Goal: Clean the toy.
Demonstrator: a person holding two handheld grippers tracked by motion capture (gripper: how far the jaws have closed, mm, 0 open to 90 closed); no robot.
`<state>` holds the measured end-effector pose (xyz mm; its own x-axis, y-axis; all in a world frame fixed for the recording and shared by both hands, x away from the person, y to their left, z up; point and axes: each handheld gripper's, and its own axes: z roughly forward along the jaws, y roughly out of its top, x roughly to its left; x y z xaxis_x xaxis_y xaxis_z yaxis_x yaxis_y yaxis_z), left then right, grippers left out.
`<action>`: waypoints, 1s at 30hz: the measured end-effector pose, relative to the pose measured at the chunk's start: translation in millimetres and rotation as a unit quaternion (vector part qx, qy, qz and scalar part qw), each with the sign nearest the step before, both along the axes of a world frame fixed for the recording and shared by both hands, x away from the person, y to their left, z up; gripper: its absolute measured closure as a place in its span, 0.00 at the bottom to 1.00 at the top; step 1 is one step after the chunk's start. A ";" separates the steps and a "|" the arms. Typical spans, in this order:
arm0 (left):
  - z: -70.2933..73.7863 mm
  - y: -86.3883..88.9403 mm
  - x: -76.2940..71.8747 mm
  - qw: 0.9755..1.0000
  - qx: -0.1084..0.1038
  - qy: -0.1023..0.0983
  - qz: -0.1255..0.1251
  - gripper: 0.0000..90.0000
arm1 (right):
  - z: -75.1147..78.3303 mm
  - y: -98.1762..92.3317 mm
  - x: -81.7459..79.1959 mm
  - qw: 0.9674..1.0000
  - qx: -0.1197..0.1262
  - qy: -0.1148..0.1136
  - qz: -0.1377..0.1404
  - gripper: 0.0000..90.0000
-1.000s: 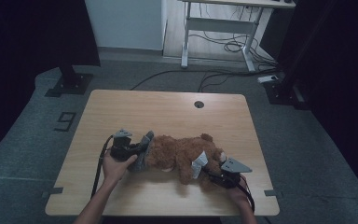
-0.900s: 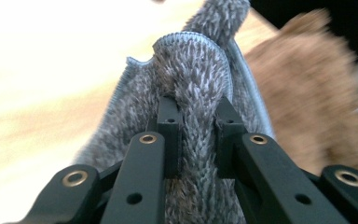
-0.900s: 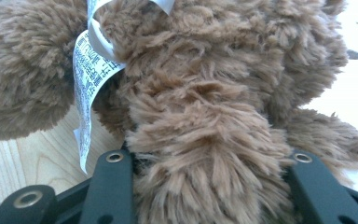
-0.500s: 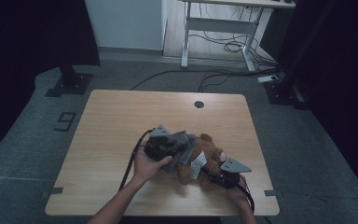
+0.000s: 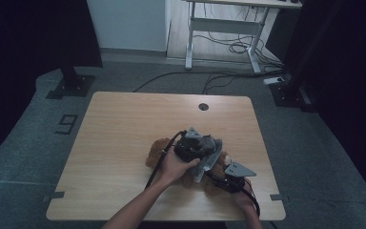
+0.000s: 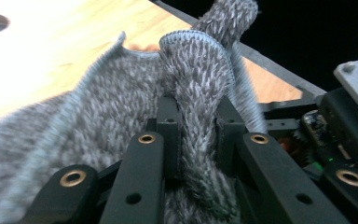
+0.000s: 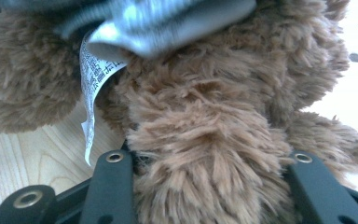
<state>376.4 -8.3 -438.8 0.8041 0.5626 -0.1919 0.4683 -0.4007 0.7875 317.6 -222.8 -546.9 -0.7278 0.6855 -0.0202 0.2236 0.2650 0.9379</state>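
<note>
Left gripper (image 6: 196,135), seen along its own jaws: closed tight on a fold of grey knitted cloth (image 6: 193,88), the fold rising straight up toward 12 o'clock between the two black jaws. More of the same cloth spread out toward 9 o'clock, over a pale wooden table (image 6: 51,51). At 3 o'clock, close by, part of the right gripper (image 6: 349,140) with a small green light.

From the high view: left gripper (image 5: 205,160) held in the left hand (image 5: 174,168), lying over a brown plush bear (image 5: 159,150) near the middle of the table's near half, the grey cloth (image 5: 208,157) hanging from it toward 5 o'clock. Right gripper (image 5: 226,181) just beside it at 4 o'clock, grey plate on top, touching the bear.

Right gripper (image 7: 205,196), seen along its own jaws: set wide and pressed against both sides of a thick furry part of the bear (image 7: 214,130), gripping it. White printed label (image 7: 91,93) hanging from the bear at 10 o'clock. Grey cloth (image 7: 168,18) blurred across 12 o'clock. Round hole (image 5: 203,106) in the table (image 5: 124,124) toward the far edge.
</note>
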 end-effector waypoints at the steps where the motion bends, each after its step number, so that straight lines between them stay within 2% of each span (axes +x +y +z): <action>1: 1.2 3.4 0.3 1.000 0.002 -0.003 0.005 0.85 | 0.0 0.0 0.0 1.000 0.000 0.000 0.000 0.61; 6: 4.1 32.0 3.2 0.999 0.024 -0.021 0.040 0.84 | 0.0 0.1 -0.7 1.000 -0.001 -0.001 0.000 0.61; 8: 0.8 47.8 4.9 0.998 0.026 -0.019 0.054 0.85 | -0.2 -0.2 -0.7 1.000 0.000 0.000 0.000 0.61; 10: -2.9 65.3 5.8 0.997 0.022 -0.015 0.067 0.85 | -0.7 -0.6 -0.4 1.000 0.002 0.000 0.000 0.61; 12: -5.2 80.8 3.6 0.997 0.017 -0.019 0.078 0.85 | -0.8 -0.4 -0.6 1.000 0.003 0.001 -0.001 0.61; 15: -5.8 101.5 0.5 0.996 0.000 -0.016 0.085 0.85 | -0.6 1.1 -1.2 1.000 0.000 -0.002 -0.001 0.61; 21: -8.6 134.7 -1.2 0.994 -0.022 -0.008 0.110 0.84 | -0.8 0.9 -1.4 1.000 0.000 0.000 -0.001 0.61; 26: -18.7 155.3 -5.3 0.991 -0.031 -0.004 0.134 0.84 | -1.0 0.8 -1.0 1.000 0.001 0.001 -0.001 0.61; 30: -29.0 168.6 -7.9 0.989 -0.020 0.001 0.149 0.85 | -1.0 0.8 -1.0 1.000 0.002 0.002 -0.002 0.61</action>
<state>368.6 160.4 -467.7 0.6028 0.7670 -0.2197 0.5619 -0.2127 0.7994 316.6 -222.0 -547.9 -0.7247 0.6889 -0.0152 0.2284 0.2609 0.9380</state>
